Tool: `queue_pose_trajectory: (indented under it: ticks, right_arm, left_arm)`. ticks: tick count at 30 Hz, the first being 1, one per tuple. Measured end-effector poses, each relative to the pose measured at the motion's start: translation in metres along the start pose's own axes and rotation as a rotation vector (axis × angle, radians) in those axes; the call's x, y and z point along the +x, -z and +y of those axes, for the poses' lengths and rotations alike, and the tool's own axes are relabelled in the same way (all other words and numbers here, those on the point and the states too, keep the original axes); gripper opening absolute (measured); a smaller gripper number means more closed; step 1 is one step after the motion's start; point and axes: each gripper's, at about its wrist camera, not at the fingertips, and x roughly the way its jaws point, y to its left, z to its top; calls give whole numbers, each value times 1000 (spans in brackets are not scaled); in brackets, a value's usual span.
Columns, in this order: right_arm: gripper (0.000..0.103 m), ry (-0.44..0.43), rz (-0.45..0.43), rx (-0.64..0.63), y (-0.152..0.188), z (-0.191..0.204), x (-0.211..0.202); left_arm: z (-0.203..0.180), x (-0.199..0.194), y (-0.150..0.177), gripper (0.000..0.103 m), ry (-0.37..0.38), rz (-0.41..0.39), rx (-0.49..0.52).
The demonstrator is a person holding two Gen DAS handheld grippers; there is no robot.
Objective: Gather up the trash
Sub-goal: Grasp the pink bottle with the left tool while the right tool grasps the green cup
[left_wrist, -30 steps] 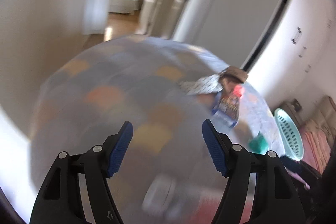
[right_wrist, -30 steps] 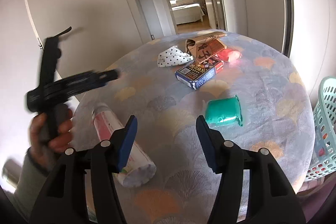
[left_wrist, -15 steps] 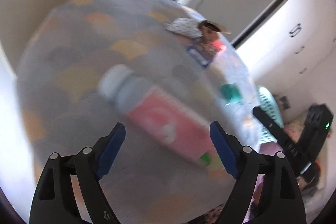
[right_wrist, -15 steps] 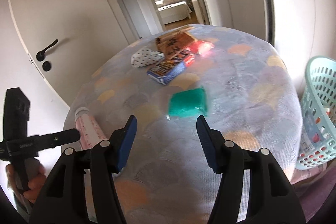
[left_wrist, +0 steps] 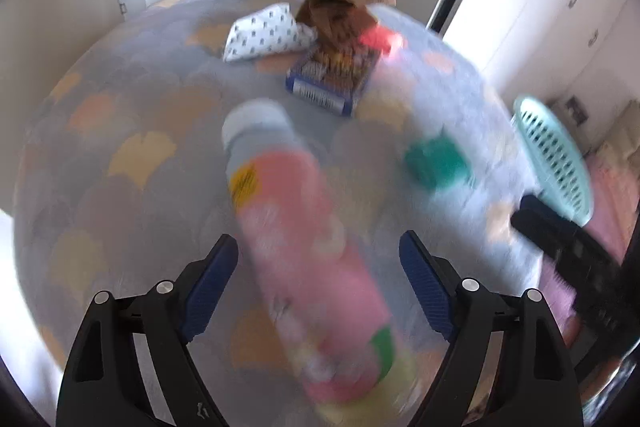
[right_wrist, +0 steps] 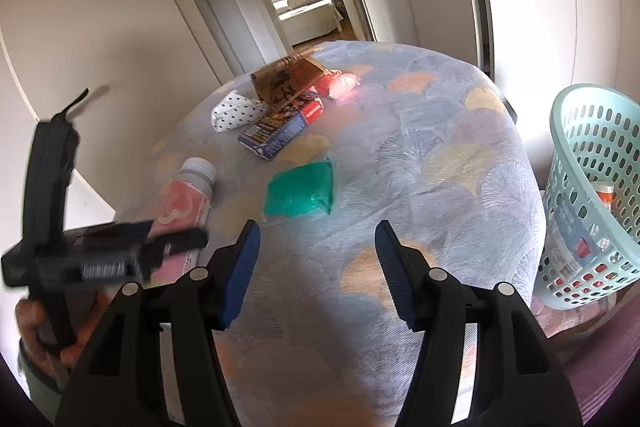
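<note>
Over the patterned table (right_wrist: 420,131), the left tool (left_wrist: 318,283) tilts down, released, astride the pink bottle (left_wrist: 304,267).

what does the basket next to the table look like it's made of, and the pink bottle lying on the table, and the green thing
Basket: moulded plastic, pale turquoise, smooth, with rows of punched holes.
Pink bottle: probably plastic, with a printed pink label wrap and a pale screw cap.
Green thing: looks like thin crumpled plastic film, slightly glossy and creased; it could be a bag or wrapper.
</note>
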Motion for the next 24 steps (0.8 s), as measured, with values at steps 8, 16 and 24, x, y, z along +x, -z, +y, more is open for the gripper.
queue_pose_trajectory:
  ticks: [8,16,24]
  right_arm:
    - [63,52,58,-86,-10,16,34]
    - [68,91,76,-108,-26,29,59]
    - [64,148,109,-133,-26,36,74]
  left_arm:
    - [1,-7,27,53,-64,-28,-18]
    - [17,-14,24,49,28,-77,-81]
    - [21,-18,17,48,49,-110,-92]
